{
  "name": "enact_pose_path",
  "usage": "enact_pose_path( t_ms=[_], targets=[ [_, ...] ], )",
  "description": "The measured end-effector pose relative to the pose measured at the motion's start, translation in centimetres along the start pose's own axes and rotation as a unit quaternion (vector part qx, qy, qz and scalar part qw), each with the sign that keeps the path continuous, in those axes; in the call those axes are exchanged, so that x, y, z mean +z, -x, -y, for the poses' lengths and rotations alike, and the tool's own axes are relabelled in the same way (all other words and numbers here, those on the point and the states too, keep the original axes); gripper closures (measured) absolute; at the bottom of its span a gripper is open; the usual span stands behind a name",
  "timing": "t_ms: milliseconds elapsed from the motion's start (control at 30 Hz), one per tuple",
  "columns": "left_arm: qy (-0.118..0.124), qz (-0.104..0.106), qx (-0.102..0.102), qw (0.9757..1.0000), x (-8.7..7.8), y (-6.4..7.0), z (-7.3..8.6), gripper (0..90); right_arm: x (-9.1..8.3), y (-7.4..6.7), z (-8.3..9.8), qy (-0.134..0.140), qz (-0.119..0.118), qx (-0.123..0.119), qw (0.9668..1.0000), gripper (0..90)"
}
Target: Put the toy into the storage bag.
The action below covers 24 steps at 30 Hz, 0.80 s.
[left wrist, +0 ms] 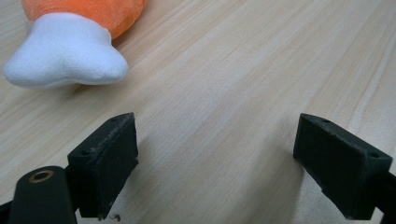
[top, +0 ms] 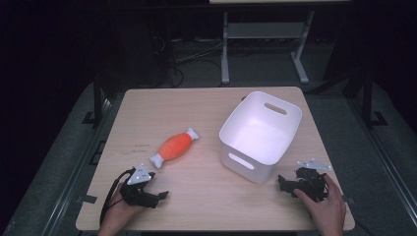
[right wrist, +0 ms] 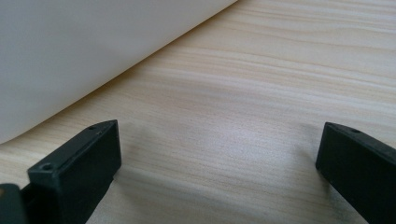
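— On the worktop (top: 211, 196) nothing is in our grip yet: the left tongs (top: 160, 195) rest near the front edge with jaws spread wide, and the left gripper view shows only bare wood between them.

— And the plush toy (top: 175, 146)?

— It lies flat just beyond the left tongs, orange body with white ends, its near white end close to our jaws but apart from them. It sits left of the white bin (top: 260, 133), not in it.

— The right side?

— The right tongs (top: 283, 183) are released too, resting near the bin's front corner; the right gripper view shows the bin wall just beside one jaw, not touching as far as we can tell.

— So how far along are we?

— We judge it barely begun. The bin looks empty. What is left: we reach for the toy, close on it, lift it and drop it into the bin.
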State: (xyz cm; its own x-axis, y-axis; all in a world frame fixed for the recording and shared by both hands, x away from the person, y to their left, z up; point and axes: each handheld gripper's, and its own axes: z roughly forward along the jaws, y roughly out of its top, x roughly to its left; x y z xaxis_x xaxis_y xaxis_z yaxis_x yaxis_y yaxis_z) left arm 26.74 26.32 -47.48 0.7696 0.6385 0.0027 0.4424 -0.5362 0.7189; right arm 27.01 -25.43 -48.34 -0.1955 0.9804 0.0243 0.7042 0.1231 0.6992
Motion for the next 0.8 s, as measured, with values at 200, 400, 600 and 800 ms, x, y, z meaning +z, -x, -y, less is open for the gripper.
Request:
enact_pose_path(
  t_ms=[200,400,600,800],
  targets=[
    [0.002,-0.001,-0.002,1.0000,0.03,-0.02,-0.02,13.6,0.01,0.01,0.00,0.000,-0.002,-0.002,1.0000,0.0],
    [0.002,-0.002,-0.006,1.0000,0.13,-0.09,-0.14,13.6,0.00,0.02,0.00,0.000,-0.003,-0.003,1.0000,0.0],
    [0.000,0.007,-0.006,1.0000,0.05,-0.09,-0.39,13.8,0.00,0.02,0.00,0.000,-0.003,-0.004,1.0000,0.0],
    [0.000,0.012,-0.006,0.9999,-0.33,-0.36,-0.71,14.0,0.00,0.01,0.00,0.000,-0.003,-0.004,1.0000,0.0]
  ],
)
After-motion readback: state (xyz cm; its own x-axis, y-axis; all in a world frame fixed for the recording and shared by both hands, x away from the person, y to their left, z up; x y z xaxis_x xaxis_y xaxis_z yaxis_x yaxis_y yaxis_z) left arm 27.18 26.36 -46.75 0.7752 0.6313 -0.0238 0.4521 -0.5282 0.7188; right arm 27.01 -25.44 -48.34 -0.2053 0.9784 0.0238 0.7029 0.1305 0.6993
